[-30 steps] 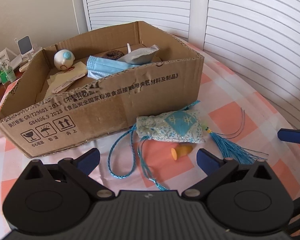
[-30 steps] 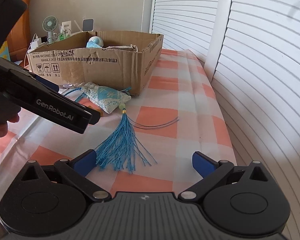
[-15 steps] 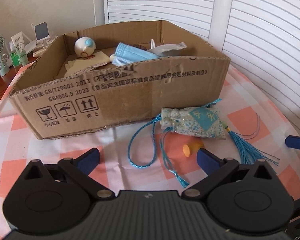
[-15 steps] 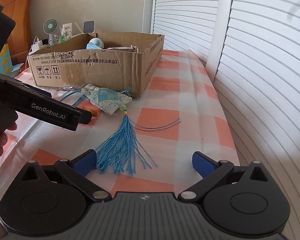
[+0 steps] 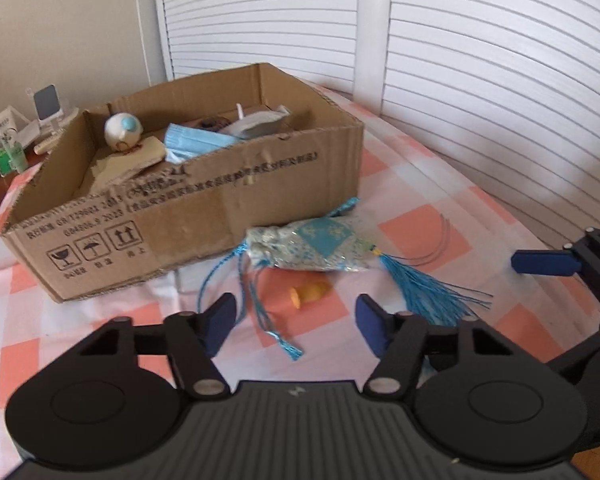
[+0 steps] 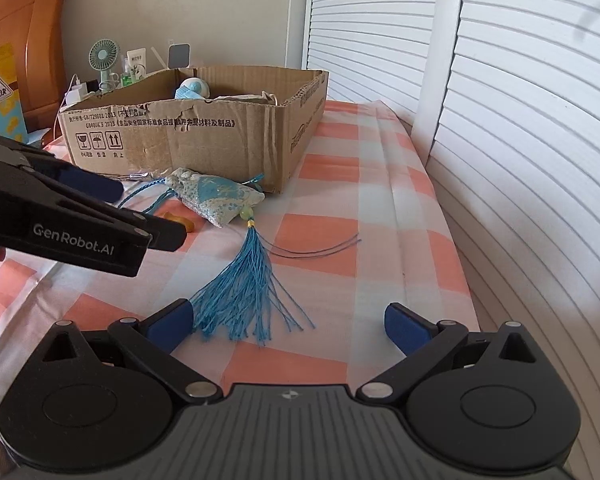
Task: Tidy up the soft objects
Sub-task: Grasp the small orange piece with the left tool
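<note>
A blue-and-white fabric sachet (image 5: 312, 250) with a blue tassel (image 5: 424, 292) and cords lies on the checked cloth in front of a cardboard box (image 5: 204, 200). It also shows in the right wrist view (image 6: 216, 198), with its tassel (image 6: 246, 292). The box holds a blue face mask (image 5: 196, 146), a white ball toy (image 5: 122, 132) and other soft items. My left gripper (image 5: 296, 320) is open and empty, just short of the sachet, over a small orange piece (image 5: 310, 292). My right gripper (image 6: 286, 324) is open and empty, its left finger beside the tassel's end.
White louvred shutters (image 5: 480, 80) stand close behind and to the right. The table edge (image 6: 456, 240) runs along them. A small fan (image 6: 104, 60) and bottles stand beyond the box at the left. A wooden headboard (image 6: 40, 32) is at the far left.
My left gripper has risen and pushed closer to the sachet, and its jaws have narrowed somewhat. My right gripper has stayed almost still by the tassel.
</note>
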### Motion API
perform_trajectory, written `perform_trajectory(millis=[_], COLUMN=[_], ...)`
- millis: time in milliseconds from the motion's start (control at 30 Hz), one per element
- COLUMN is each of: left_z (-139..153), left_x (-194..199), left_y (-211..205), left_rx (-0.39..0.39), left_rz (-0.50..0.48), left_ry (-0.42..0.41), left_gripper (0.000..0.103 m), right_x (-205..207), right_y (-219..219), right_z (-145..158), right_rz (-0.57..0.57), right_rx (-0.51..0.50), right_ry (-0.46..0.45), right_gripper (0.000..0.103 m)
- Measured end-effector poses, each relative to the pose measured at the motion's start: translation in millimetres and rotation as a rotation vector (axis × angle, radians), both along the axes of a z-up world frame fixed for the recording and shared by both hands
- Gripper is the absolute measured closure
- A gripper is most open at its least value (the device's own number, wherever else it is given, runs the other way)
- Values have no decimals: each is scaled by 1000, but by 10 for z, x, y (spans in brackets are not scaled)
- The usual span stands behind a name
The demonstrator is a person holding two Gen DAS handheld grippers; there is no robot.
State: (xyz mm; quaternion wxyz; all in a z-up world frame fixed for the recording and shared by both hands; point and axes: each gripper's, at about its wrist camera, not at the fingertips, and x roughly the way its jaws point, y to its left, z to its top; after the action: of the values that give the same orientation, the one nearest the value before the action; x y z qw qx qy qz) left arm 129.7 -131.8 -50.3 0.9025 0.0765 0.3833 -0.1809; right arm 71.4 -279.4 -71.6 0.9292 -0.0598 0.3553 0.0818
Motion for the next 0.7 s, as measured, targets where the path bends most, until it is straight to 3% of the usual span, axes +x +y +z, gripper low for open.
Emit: perform_trajectory(millis=[267, 700], left_z=[-43, -48], left_x=[98, 163], left_y=[-73, -189], left_rx=[-49, -1], left_rz=[3, 7], left_ry=[25, -13], left_gripper=[63, 66], right_x=[-34, -38], right_y=[-18, -38], right_z=[-7, -23], right_rz=[0, 2], right_rx=[0, 9], right_ry=[-7, -14], right_gripper=[0, 0])
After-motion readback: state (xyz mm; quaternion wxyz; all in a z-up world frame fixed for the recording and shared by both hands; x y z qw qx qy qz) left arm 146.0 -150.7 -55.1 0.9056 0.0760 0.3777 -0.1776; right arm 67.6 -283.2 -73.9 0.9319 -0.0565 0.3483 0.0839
